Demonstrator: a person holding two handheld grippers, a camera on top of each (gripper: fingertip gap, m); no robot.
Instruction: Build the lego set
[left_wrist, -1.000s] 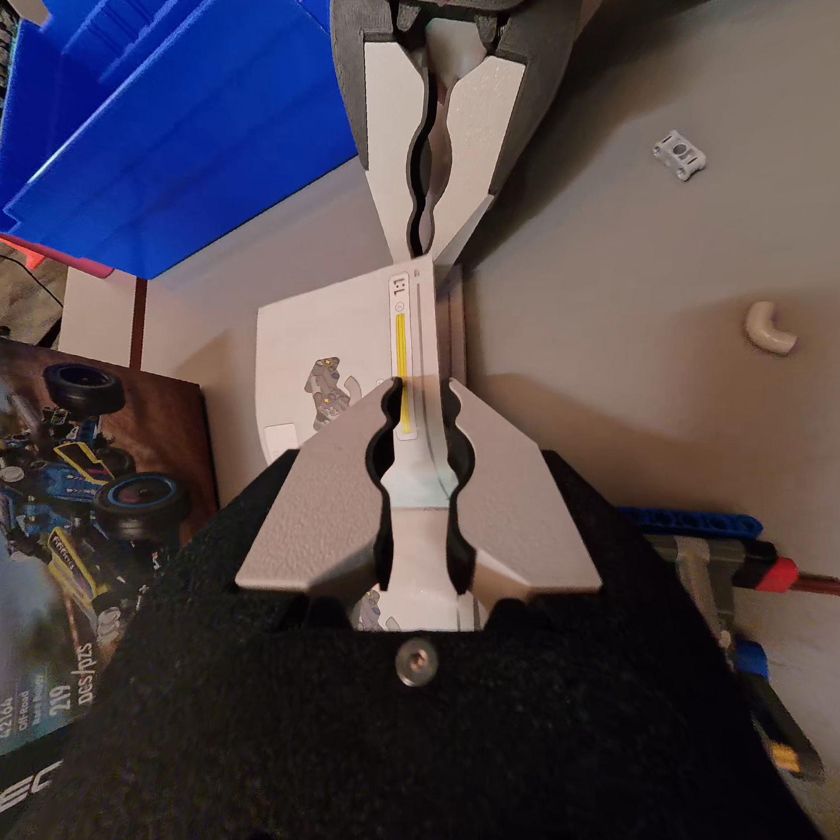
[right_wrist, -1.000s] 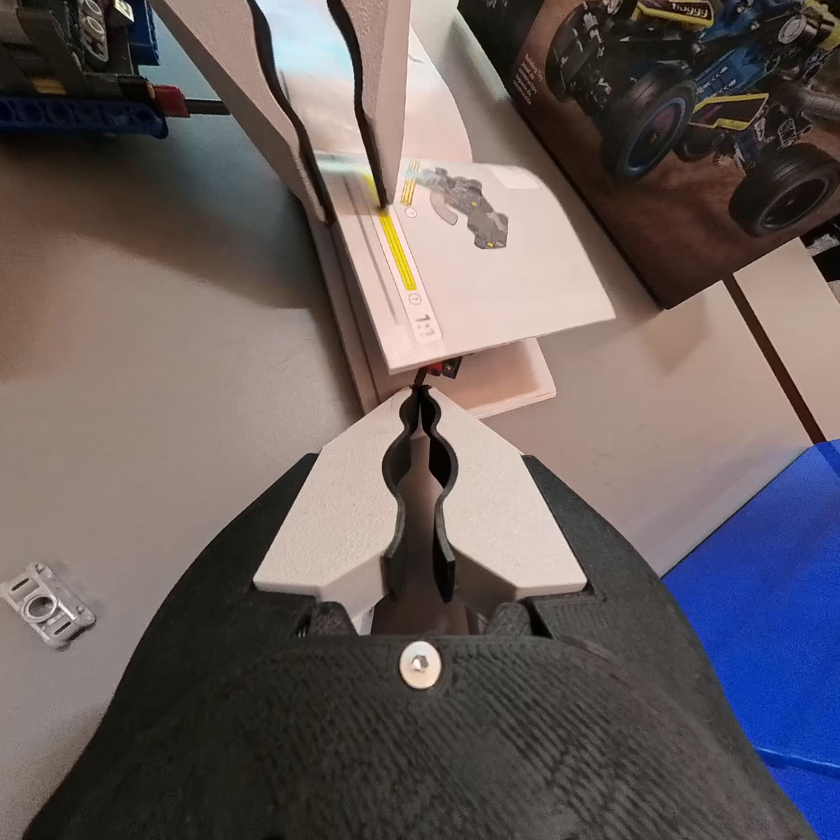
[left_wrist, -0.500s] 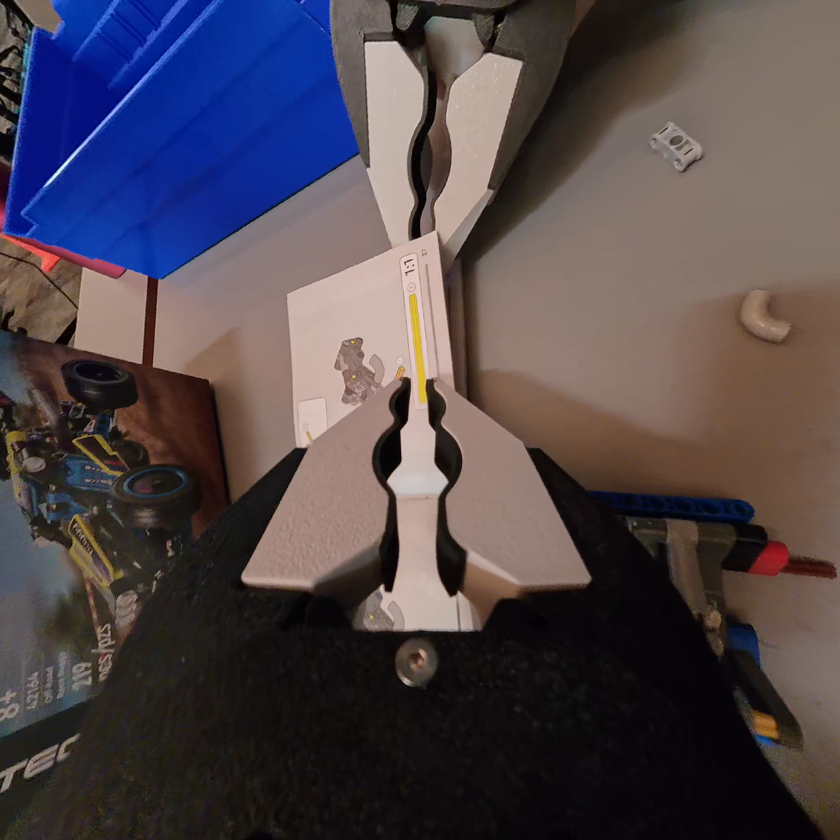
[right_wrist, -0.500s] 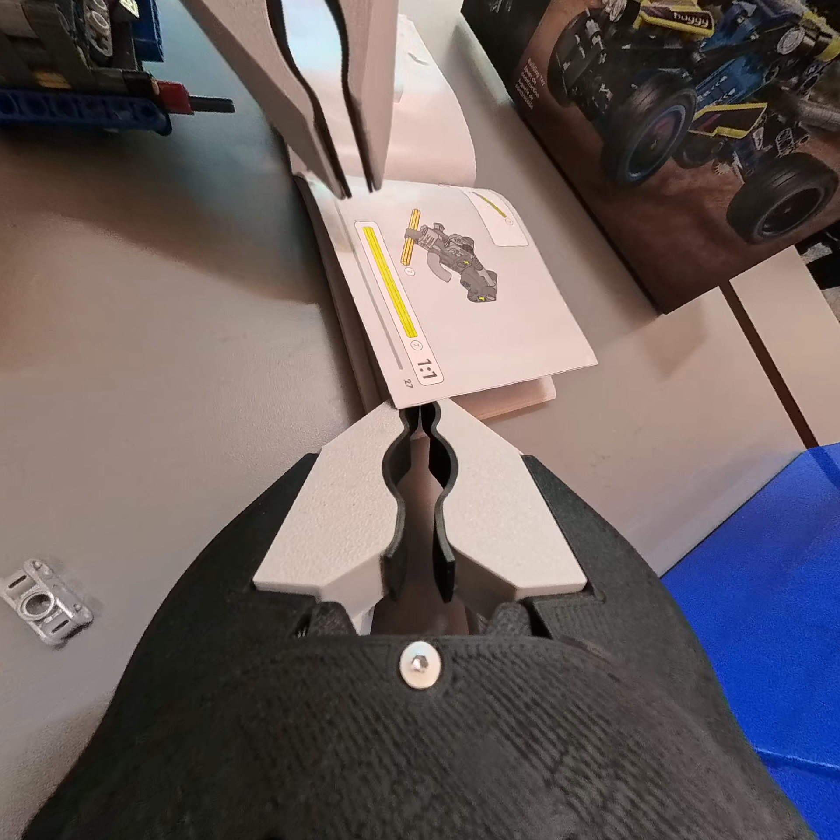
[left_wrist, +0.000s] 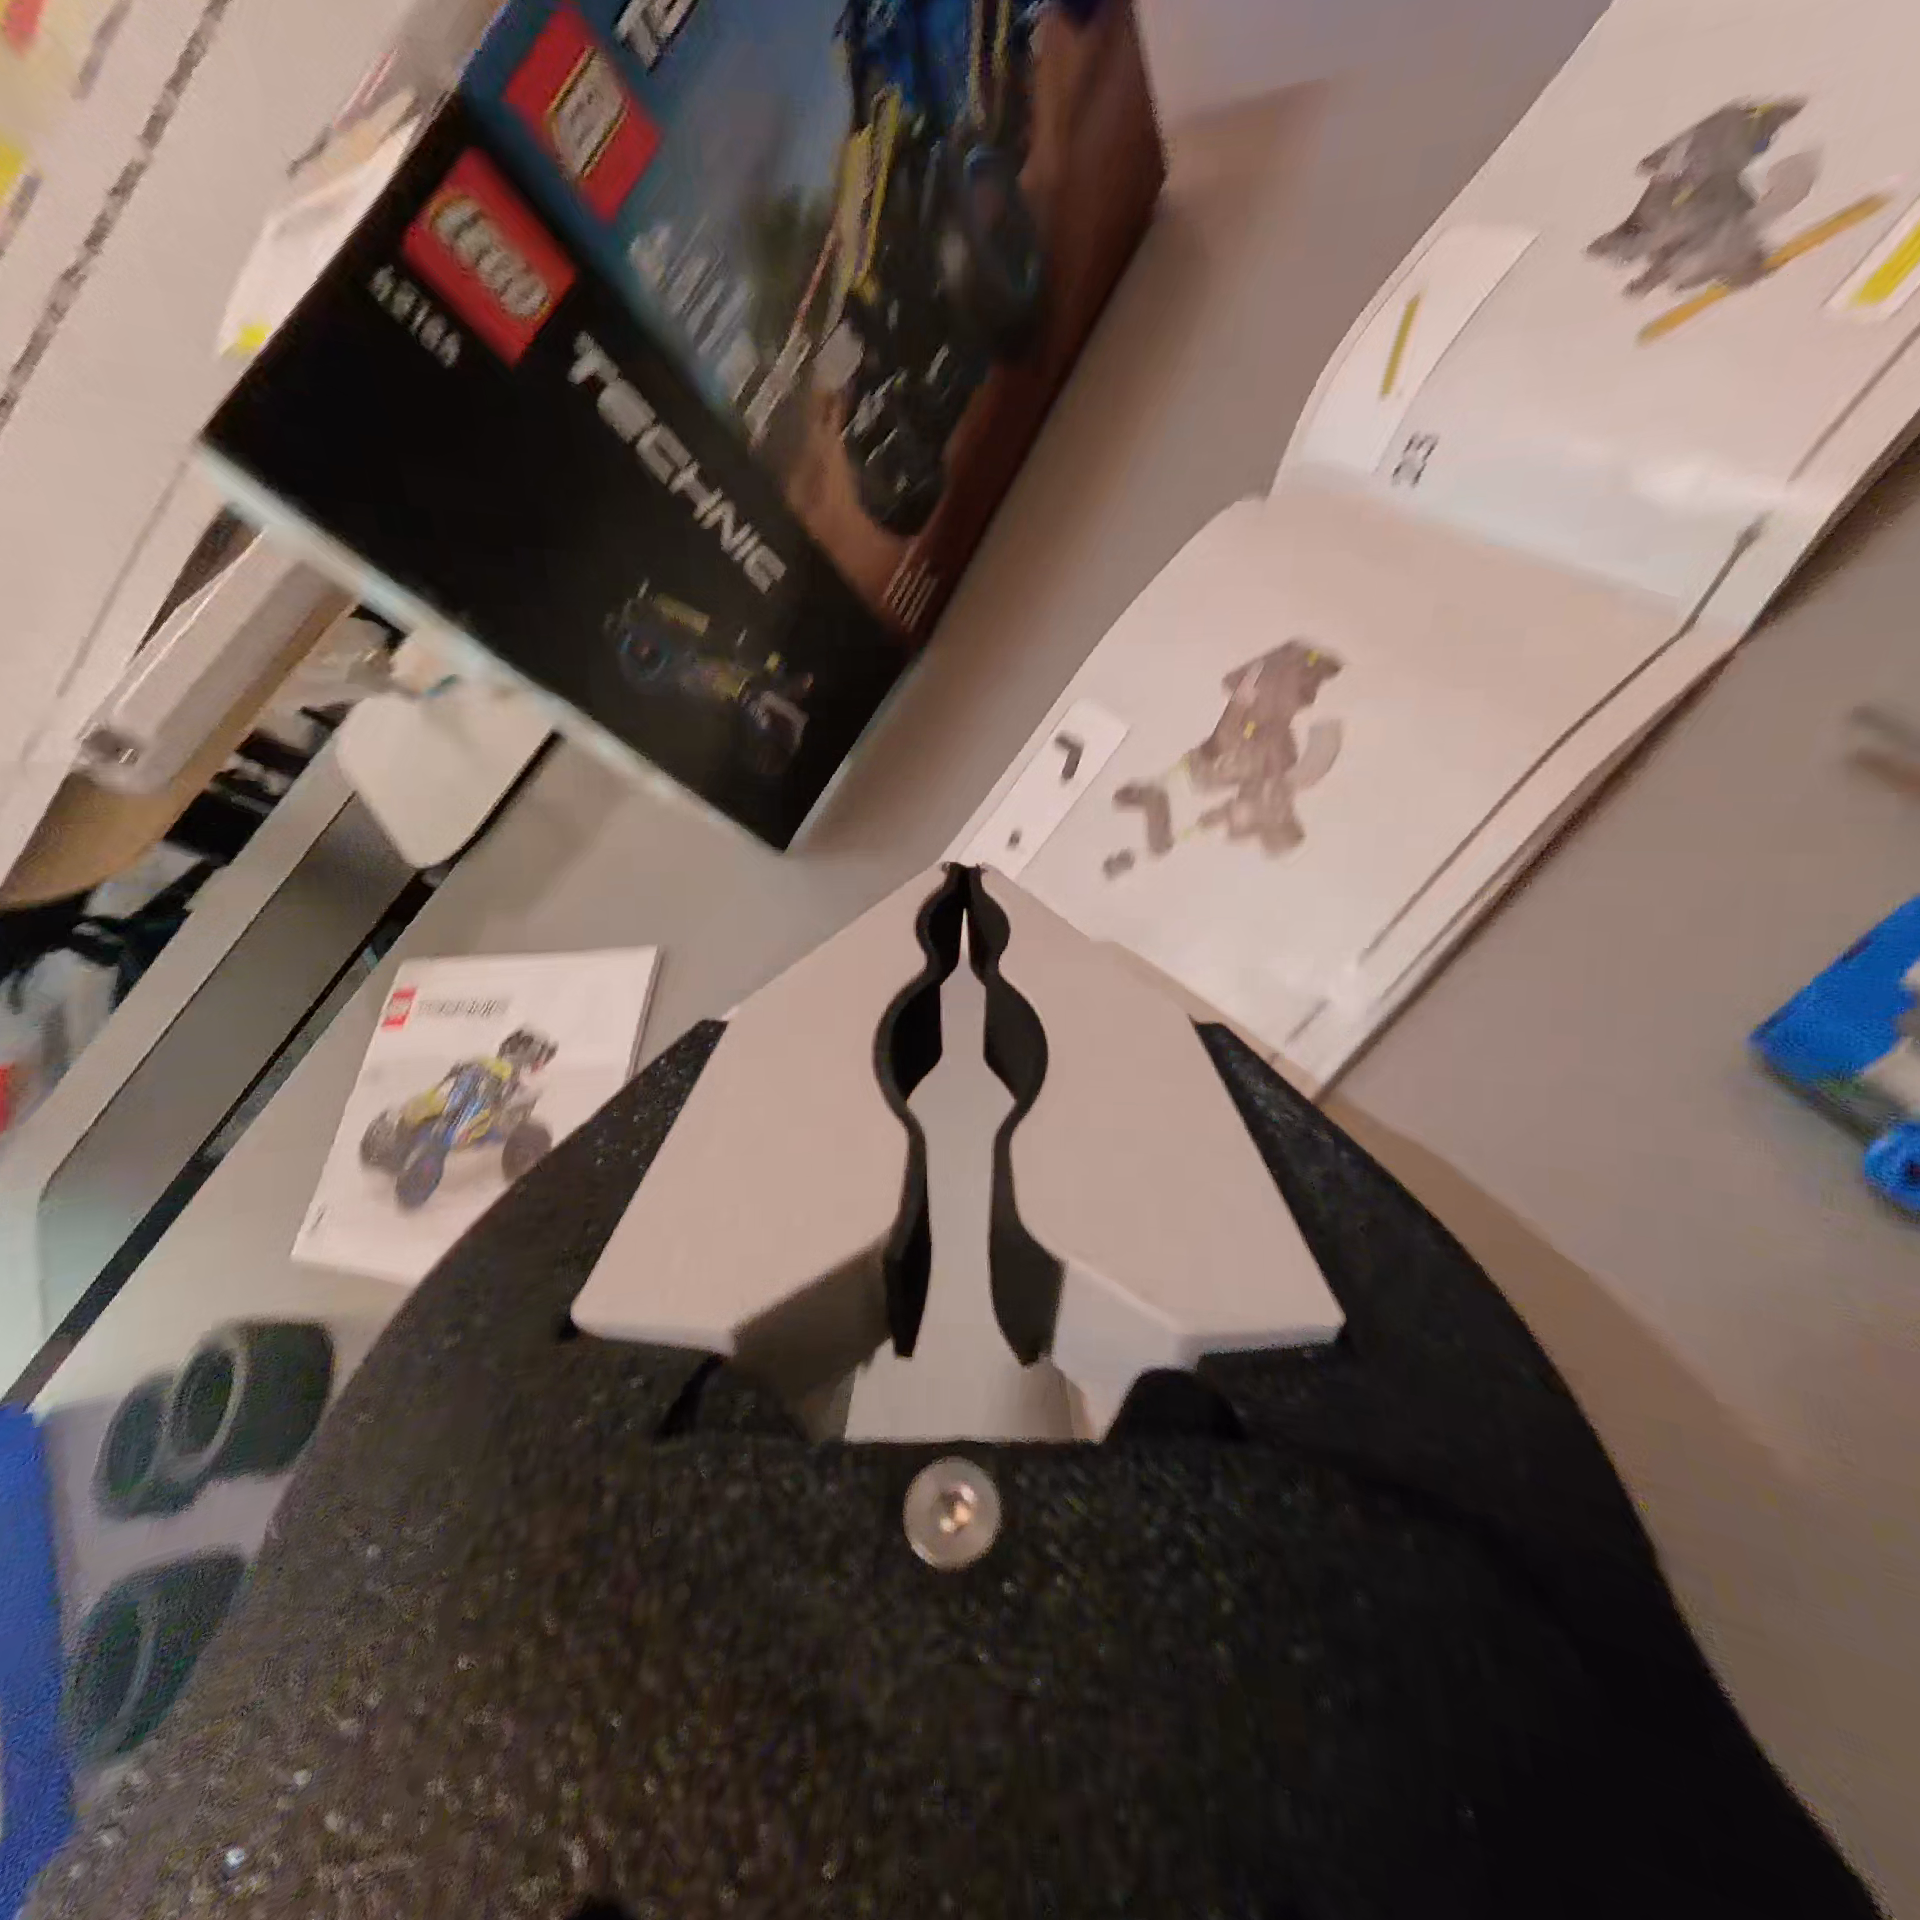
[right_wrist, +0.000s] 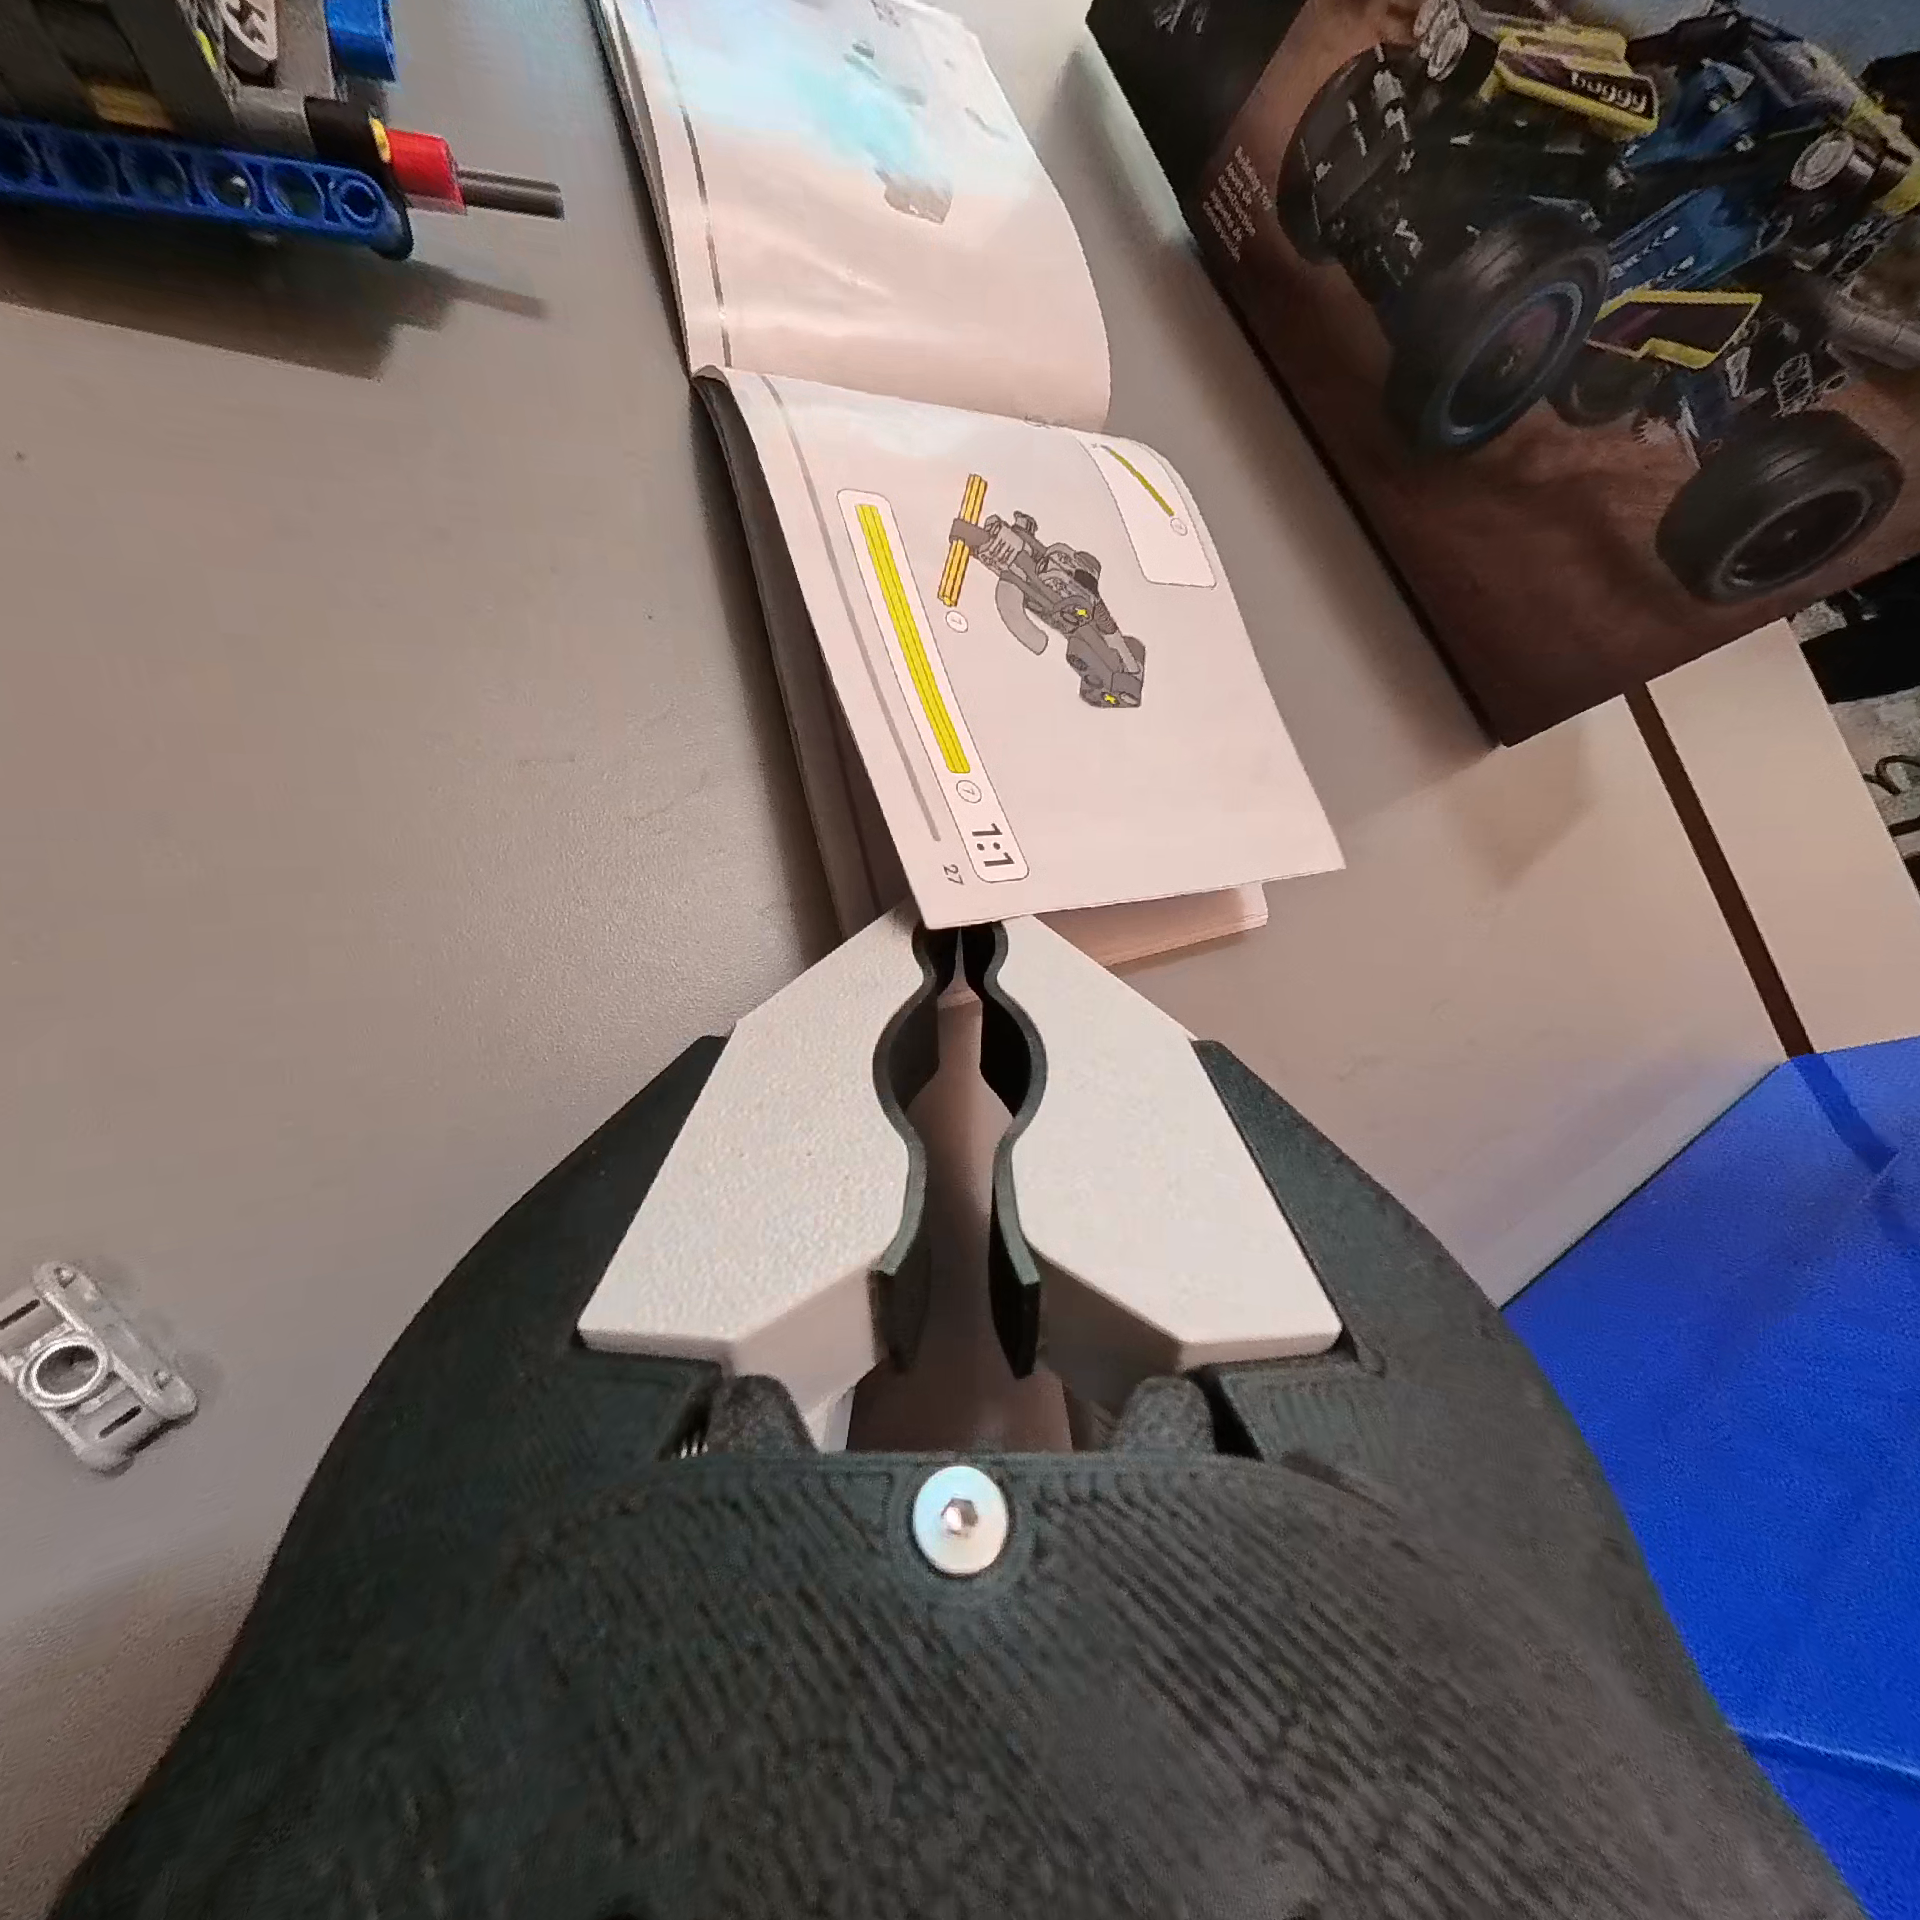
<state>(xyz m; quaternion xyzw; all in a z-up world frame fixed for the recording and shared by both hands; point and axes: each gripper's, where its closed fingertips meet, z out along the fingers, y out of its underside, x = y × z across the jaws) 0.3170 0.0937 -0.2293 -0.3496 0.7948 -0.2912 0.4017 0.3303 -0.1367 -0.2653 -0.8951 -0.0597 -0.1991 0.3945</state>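
The open instruction booklet (right_wrist: 1039, 644) lies flat on the grey table (right_wrist: 364, 675), its near page lifted a little above the stack of pages beneath, a yellow bar and a grey model drawing printed on it. Right at that page's near edge sits the right gripper (right_wrist: 961, 940), tips drawn together with nothing between them, the page edge just over the fingertips; whether they touch the paper is hard to say. Beyond the booklet, to the right, stands the toy set box (right_wrist: 1558, 312) with its blue and yellow buggy picture, and a blue bin (right_wrist: 1714, 1403) fills the near right corner. Off to the left, a half-built model (right_wrist: 208, 135) with a blue beam and a red peg lies at the far edge, and a small light grey connector piece (right_wrist: 88, 1361) sits alone on the table. Over on the other side, the left gripper (left_wrist: 961, 873) is also closed on nothing, held above the table near the booklet's corner in a blurred, tilted view. Near it lie a second, closed booklet (left_wrist: 488, 1081) with a buggy on its cover, and black tyres (left_wrist: 197, 1423) at the lower left.
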